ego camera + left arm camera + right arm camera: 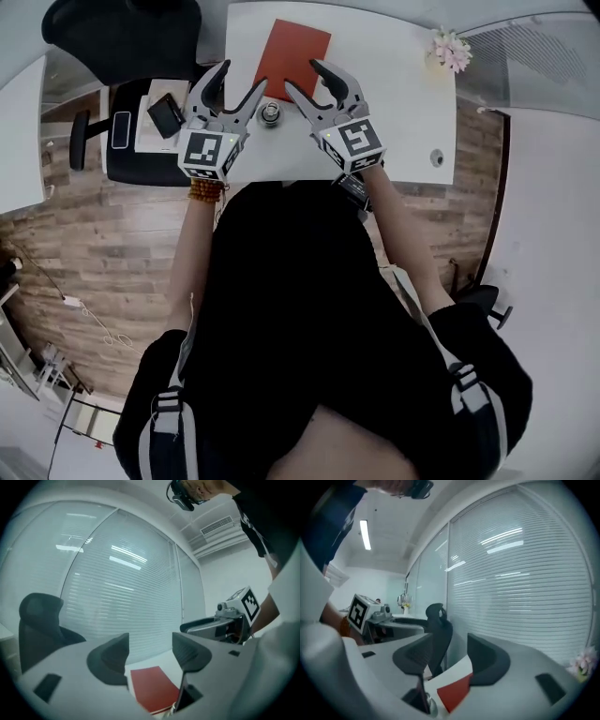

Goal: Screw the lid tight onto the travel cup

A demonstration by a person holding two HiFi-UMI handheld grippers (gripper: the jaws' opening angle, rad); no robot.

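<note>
The travel cup stands on the white table, seen from above as a small round metal top; whether its lid is separate I cannot tell. My left gripper hovers just left of it and my right gripper just right, both raised above the table. In the left gripper view the left gripper is open with nothing between its pads. The right gripper is likewise open and empty, and the cup's metal top peeks out at the bottom edge of that view.
A red book lies flat on the table beyond the cup. A black office chair stands at the far left, next to a side stand with dark devices. Pale flowers sit at the table's far right corner.
</note>
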